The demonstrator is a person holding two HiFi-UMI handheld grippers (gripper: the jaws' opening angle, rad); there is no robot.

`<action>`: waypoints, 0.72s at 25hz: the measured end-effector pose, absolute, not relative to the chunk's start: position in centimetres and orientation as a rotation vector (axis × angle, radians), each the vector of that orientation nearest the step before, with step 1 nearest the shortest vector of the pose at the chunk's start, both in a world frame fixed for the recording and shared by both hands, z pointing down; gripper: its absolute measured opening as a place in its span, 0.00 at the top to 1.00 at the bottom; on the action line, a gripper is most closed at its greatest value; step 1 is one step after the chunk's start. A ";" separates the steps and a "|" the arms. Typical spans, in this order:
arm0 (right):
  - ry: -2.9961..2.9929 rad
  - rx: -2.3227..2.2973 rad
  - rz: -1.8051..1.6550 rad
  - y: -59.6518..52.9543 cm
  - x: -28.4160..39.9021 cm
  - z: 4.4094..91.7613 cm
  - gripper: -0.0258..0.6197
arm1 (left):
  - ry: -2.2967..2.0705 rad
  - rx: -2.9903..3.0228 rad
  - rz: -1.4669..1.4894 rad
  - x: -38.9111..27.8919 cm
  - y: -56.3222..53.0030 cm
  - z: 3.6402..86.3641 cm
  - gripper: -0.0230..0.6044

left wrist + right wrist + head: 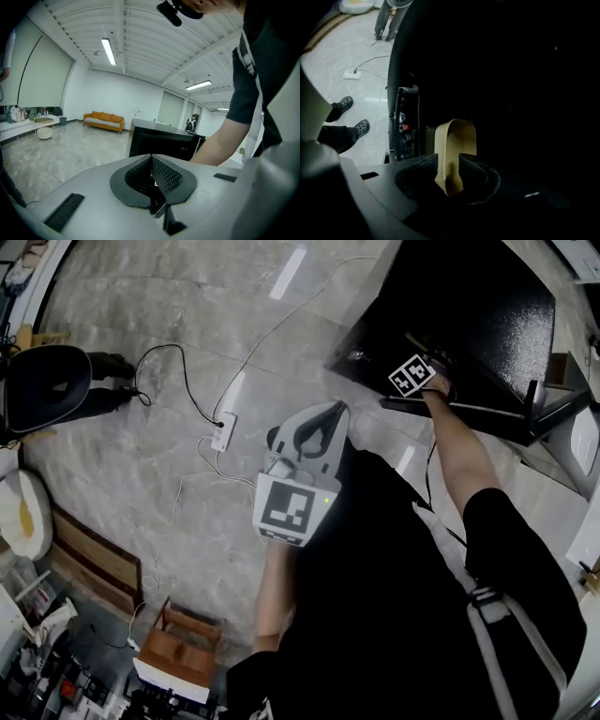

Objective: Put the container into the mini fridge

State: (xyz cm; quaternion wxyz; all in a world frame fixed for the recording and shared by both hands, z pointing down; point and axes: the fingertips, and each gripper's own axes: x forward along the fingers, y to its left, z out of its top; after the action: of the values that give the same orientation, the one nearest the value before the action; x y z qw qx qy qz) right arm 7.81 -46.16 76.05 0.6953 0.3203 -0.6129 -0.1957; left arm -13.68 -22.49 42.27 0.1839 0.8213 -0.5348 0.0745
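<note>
My right hand-held gripper (447,164) sat inside the dark mini fridge (469,324), jaws spread wide. The beige container (457,138) stood between them, inside the fridge. My left hand-held gripper (151,164) was closed tight and empty, outside the fridge.

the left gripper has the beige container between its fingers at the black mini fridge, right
Not the left: the right gripper has the beige container between its fingers at the black mini fridge, as the right gripper view shows.
</note>
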 end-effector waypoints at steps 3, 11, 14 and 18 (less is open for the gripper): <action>-1.366 0.728 -0.463 -45.2 6.6 74.6 0.74 | -1.457 2.361 0.233 -15.0 -21.7 41.9 0.91; -1.322 0.900 -0.510 -40.5 5.7 69.0 0.88 | -1.279 2.520 0.298 -17.8 -18.9 41.6 0.91; -1.322 0.951 -0.464 -38.3 5.6 68.5 0.91 | -1.230 2.544 0.277 -19.4 -18.7 41.7 0.91; -1.297 1.028 -0.422 -34.3 5.2 67.2 0.91 | -1.127 2.606 0.273 -21.0 -18.4 41.9 0.91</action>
State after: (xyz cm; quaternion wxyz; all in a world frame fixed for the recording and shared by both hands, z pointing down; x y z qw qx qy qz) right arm 5.21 -34.32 67.17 0.6572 0.4536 -0.5723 -0.1865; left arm -21.03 -18.37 41.88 0.1441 0.9041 -0.3909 0.0947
